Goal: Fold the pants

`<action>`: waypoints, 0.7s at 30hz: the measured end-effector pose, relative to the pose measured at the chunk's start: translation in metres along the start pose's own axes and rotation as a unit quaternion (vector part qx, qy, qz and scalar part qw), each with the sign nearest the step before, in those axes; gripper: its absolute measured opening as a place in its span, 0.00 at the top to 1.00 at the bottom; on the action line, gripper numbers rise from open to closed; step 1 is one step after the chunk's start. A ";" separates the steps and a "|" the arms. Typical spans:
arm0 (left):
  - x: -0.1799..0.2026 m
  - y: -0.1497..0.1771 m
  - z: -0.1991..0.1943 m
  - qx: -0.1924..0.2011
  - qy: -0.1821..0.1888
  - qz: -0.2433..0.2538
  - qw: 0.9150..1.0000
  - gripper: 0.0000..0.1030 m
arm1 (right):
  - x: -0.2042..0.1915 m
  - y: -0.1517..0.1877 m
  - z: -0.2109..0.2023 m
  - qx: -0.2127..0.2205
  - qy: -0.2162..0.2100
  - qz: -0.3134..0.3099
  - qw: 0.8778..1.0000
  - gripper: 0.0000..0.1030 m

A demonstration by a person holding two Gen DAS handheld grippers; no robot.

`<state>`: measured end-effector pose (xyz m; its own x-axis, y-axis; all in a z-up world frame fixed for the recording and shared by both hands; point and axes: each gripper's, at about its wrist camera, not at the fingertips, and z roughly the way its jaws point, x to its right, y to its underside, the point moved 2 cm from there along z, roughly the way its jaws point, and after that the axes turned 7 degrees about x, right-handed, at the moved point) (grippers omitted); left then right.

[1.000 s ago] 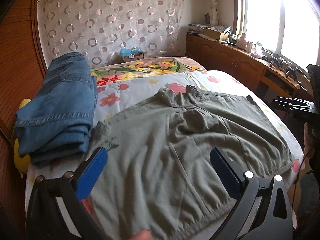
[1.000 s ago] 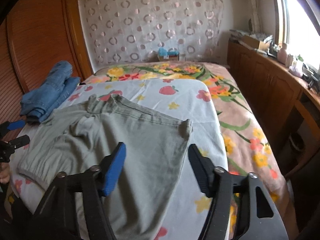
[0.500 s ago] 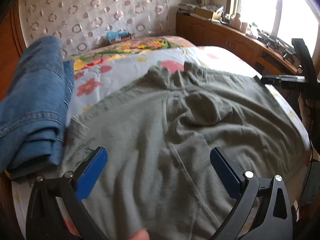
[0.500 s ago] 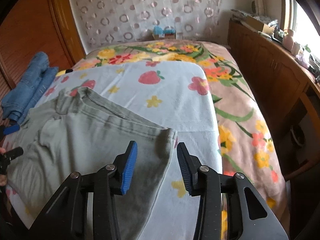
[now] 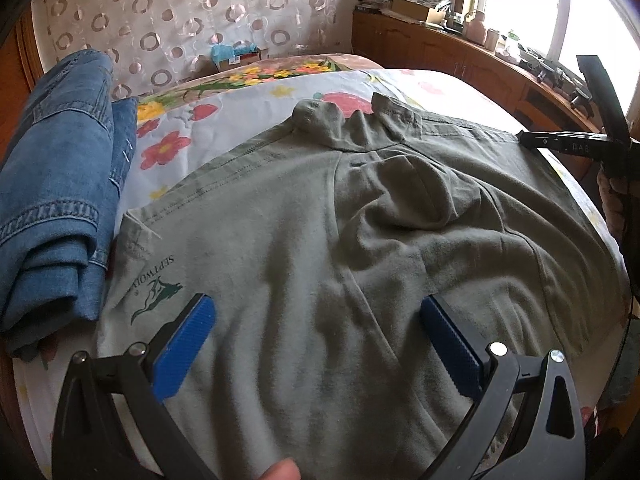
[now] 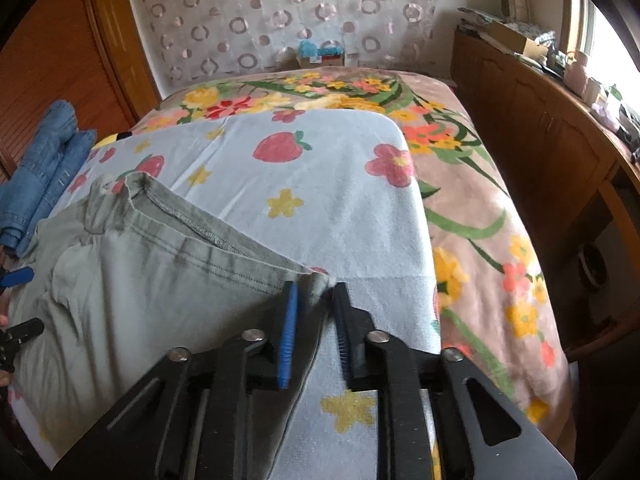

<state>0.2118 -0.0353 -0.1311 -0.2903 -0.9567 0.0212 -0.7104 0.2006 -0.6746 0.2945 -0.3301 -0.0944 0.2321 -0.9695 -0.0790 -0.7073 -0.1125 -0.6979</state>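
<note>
since the grey-green cotton pants (image 5: 320,240) lie spread flat across the near part of the bed, waistband away from me on the white flower-and-strawberry printed sheet (image 6: 312,184), i judge the step in hand to be taking the two ends so one half can be carried over the other. my right tool (image 6: 314,300) has just been closing and its blue pads now pinch the far right corner of the waistband, cloth visibly bunched between them. my left tool (image 5: 316,336) stands wide open above the fabric near the printed logo, holding nothing; a fingertip shows at the bottom edge of that view.

to do this well, i think the left tool should take the matching corner on its own side, right at the hem and through both layers, before either hand lifts. lifting evenly should keep the crotch ridge in the middle from dragging into a crease. the right pinch is on a small tip of cloth, so i would pull gently or it may slip.

the folded blue denim jeans (image 5: 52,200) lie just beside the left edge of the pants; i would keep the fold clear of them.
</note>
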 end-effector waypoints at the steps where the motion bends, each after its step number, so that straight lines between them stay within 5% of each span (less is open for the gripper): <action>1: 0.001 0.001 -0.001 0.000 0.000 0.000 1.000 0.00 | 0.000 0.000 -0.001 0.003 0.002 -0.003 1.000 0.93; 13: 0.000 0.000 0.000 0.000 -0.001 0.001 1.000 0.00 | 0.009 -0.004 -0.013 0.024 0.047 0.001 0.999 0.98; 15: 0.000 0.000 0.000 0.000 0.000 0.001 1.000 0.00 | 0.007 -0.005 -0.024 0.032 0.041 0.008 0.999 0.73; 17: 0.000 0.000 0.000 0.000 -0.001 0.001 1.000 0.00 | 0.003 -0.003 -0.033 0.040 0.026 0.014 0.999 0.62; 21: 0.000 0.000 0.000 0.000 -0.001 0.001 1.000 0.00 | -0.025 0.010 -0.049 0.035 -0.008 -0.009 0.999 0.58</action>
<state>0.2117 -0.0356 -0.1307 -0.2911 -0.9565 0.0189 -0.7092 0.2025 -0.6753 0.2490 -0.3173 -0.0650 0.2560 -0.9636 -0.0778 -0.6553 -0.1138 -0.7468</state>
